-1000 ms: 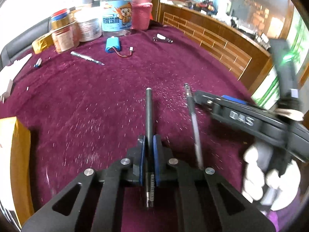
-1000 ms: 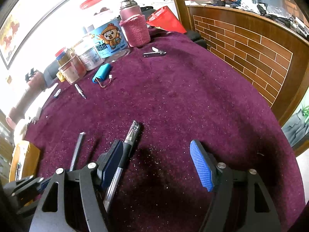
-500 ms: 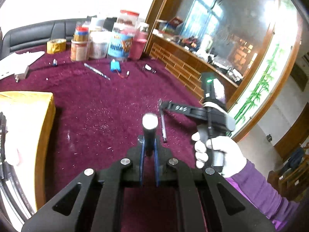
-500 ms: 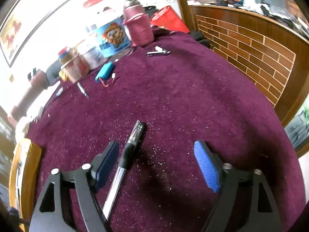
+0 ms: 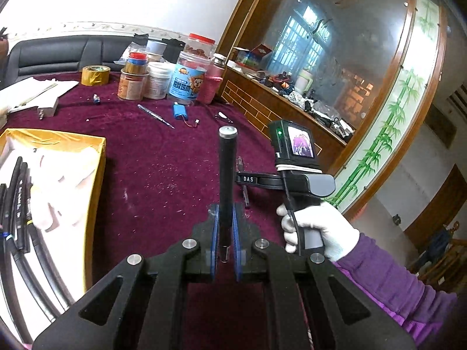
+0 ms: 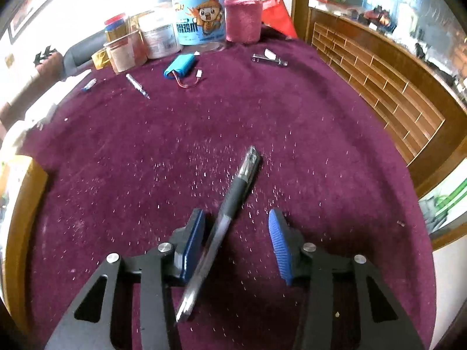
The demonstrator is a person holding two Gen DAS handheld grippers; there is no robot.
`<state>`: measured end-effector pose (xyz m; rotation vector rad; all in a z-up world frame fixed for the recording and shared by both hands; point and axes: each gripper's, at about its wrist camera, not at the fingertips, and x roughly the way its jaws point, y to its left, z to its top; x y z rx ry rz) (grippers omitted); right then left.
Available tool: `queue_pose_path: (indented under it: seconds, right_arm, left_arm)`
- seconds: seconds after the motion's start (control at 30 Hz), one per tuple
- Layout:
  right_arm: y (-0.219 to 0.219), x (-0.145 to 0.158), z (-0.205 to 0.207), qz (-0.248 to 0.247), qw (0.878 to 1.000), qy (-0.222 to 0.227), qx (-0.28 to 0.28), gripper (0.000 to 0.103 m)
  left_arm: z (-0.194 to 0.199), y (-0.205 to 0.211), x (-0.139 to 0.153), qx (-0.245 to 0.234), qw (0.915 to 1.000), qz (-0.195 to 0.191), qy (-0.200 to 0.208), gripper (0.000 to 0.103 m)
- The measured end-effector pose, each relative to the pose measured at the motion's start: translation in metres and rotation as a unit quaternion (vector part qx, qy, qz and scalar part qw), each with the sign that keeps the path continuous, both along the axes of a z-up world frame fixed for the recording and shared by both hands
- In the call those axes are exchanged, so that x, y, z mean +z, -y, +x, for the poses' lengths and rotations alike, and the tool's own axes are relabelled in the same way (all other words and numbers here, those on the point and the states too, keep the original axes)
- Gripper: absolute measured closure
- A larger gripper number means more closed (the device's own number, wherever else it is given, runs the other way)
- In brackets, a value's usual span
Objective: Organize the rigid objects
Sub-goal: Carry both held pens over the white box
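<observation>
Left gripper: my left gripper (image 5: 224,233) is clamped narrow on the black rod (image 5: 226,175), which stands up and forward from the pads, lifted above the cloth.
Right gripper: my right gripper (image 6: 235,239) stands wide, with nothing in it; the pen (image 6: 224,218) lies on the purple cloth (image 6: 292,131) between the two pads, slanted, closer to the left pad.
Landmark: I take the yellow box (image 5: 87,157) as reference; the black rod is to the right of it, and the pen lies farther right of it, on the cloth.
Risk with rod: I judge the grip is near one end, so the long free part can swing or slip when I turn toward the yellow box.
Risk with box: black cables (image 5: 17,204) already lie inside the yellow box; the rod can catch them or hit the rim.
Risk with pen: because the pen lies slanted, closing the pads can roll or turn it instead of holding it.
Risk with cloth: the lower fingers can drag on the soft cloth if I go too low.
</observation>
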<state>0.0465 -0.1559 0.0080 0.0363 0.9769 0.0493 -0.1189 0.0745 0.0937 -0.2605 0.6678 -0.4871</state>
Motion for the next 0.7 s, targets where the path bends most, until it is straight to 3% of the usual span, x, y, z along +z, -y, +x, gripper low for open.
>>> queue_pose_path:
  seconds: [0.1, 0.13, 0.17, 0.2, 0.3, 0.7]
  right_arm:
    - [-0.008, -0.002, 0.001, -0.018, 1.0, 0.008, -0.01, 0.071]
    - [-0.009, -0.002, 0.002, -0.018, 1.0, 0.009, -0.011, 0.077]
    - [-0.01, -0.002, 0.001, -0.014, 1.0, 0.012, -0.008, 0.091]
    - [-0.01, -0.001, 0.0, -0.02, 1.0, 0.015, -0.009, 0.094]
    - [-0.012, 0.0, -0.004, -0.021, 1.0, 0.018, 0.0, 0.094]
    - [-0.031, 0.034, -0.063, 0.07, 0.994, 0.047, 0.069, 0.094]
  left_arm:
    - [-0.006, -0.005, 0.0, 0.002, 1.0, -0.005, 0.0, 0.097]
    - [-0.008, -0.006, 0.001, 0.002, 1.0, -0.006, 0.001, 0.097]
    - [-0.009, -0.007, 0.001, 0.002, 1.0, -0.007, 0.002, 0.097]
    - [-0.01, -0.008, 0.001, 0.002, 1.0, -0.008, 0.003, 0.097]
    - [-0.015, -0.011, 0.002, 0.001, 0.9999, -0.012, 0.005, 0.097]
    - [-0.03, -0.048, 0.0, 0.024, 0.999, -0.038, -0.005, 0.097]
